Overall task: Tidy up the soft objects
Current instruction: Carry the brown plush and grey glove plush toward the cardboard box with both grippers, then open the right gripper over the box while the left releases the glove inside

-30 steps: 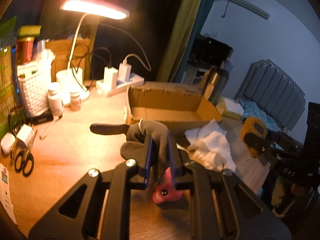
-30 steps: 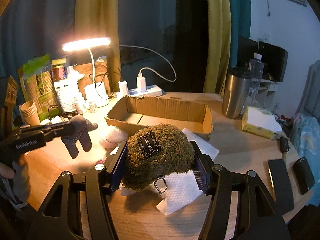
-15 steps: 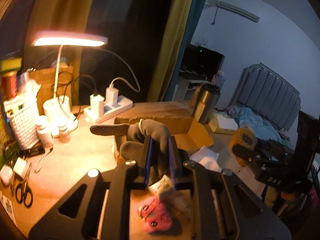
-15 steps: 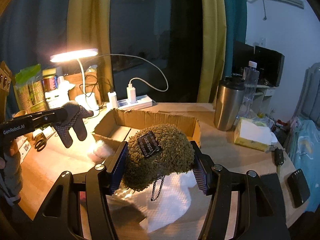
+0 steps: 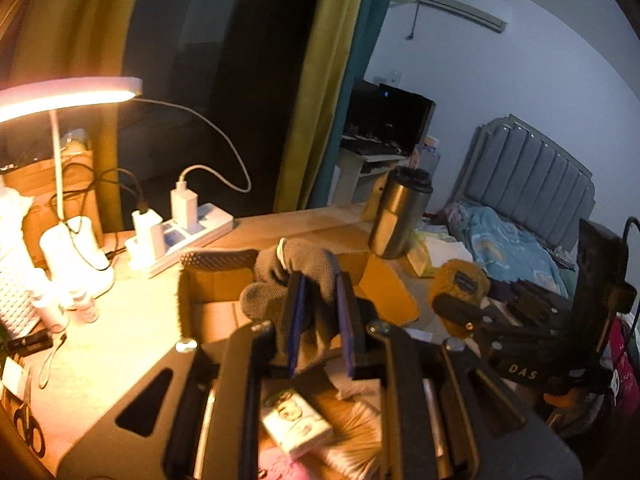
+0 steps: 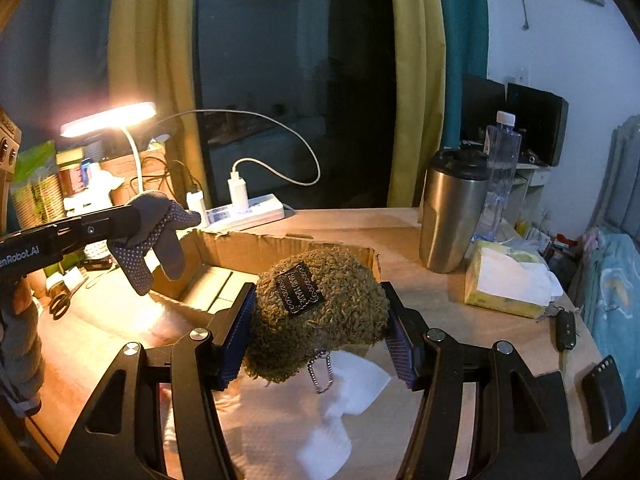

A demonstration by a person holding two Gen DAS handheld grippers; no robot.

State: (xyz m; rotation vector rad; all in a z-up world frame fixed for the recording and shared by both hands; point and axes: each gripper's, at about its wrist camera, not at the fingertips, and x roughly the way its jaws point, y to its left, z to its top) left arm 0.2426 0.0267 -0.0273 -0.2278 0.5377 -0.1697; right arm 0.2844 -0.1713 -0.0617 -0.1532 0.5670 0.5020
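I have the left claw (image 5: 318,312) clamped on the glove (image 5: 296,276), mid-frame just over the box (image 6: 224,276); the right claw (image 6: 320,332) grips the pouch (image 6: 320,312) at the box's near wall, so left is nearer.

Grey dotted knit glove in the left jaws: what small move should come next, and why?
Probably carry the grey dotted knit glove a little further over the open brown cardboard box, then lower it. The left gripper is shut on it in the air, near the box's edge, and the box floor below looks bare.
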